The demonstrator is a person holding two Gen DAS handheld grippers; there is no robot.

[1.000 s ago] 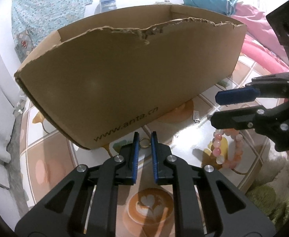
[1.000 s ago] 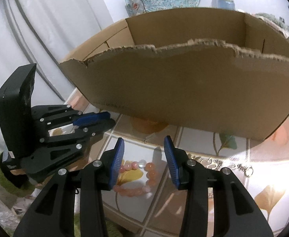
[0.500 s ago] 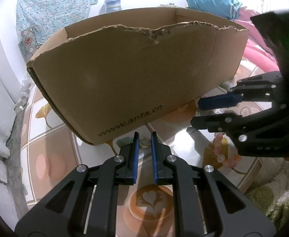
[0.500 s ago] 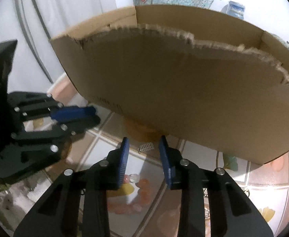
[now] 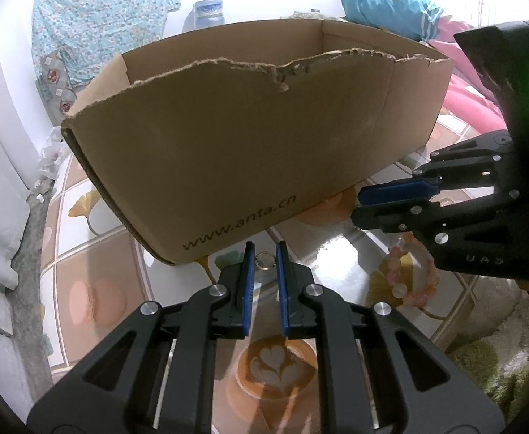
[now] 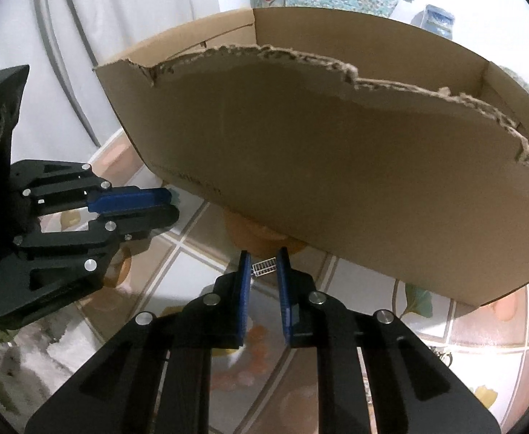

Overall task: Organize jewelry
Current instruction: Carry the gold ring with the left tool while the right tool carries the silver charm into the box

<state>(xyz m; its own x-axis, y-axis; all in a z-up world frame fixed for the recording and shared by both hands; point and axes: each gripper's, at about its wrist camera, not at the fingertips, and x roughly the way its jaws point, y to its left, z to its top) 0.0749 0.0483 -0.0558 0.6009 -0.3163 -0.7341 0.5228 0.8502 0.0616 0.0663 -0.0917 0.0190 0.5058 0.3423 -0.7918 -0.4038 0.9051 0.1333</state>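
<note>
Two hand-held grippers were at work in front of a torn brown cardboard box [image 5: 250, 152] that stood on the tile-patterned counter [image 5: 87, 249].

Left side: the left hand-held gripper [image 5: 263, 258] stood narrow, its blue pads on either side of a small gold ring [image 5: 264, 261] at the very tips. The pads appeared to touch the ring, and I judged it gripped, though contact could not be confirmed on both sides. The ring lay directly ahead of this gripper, just short of the box's lower front edge, its flat face toward the camera; being round, it showed no long axis.

Centre: a pink beaded bracelet [image 5: 411, 278] lay loose on the counter, to the right of the left gripper and partly under the right one. Neither held it.

Right side: the right hand-held gripper [image 6: 263, 266] had just been closing and stood narrow, with a small silver ladder-like piece [image 6: 264, 266] between its tips. That piece lay straight ahead, near the box's base. Its long axis ran across the gap from pad to pad, rising slightly to the right in the right wrist view. Whether the pads pressed its ends could not be told. The right hand was plainly the nearer to it.

For both pieces the box opening lay up and beyond.
</note>
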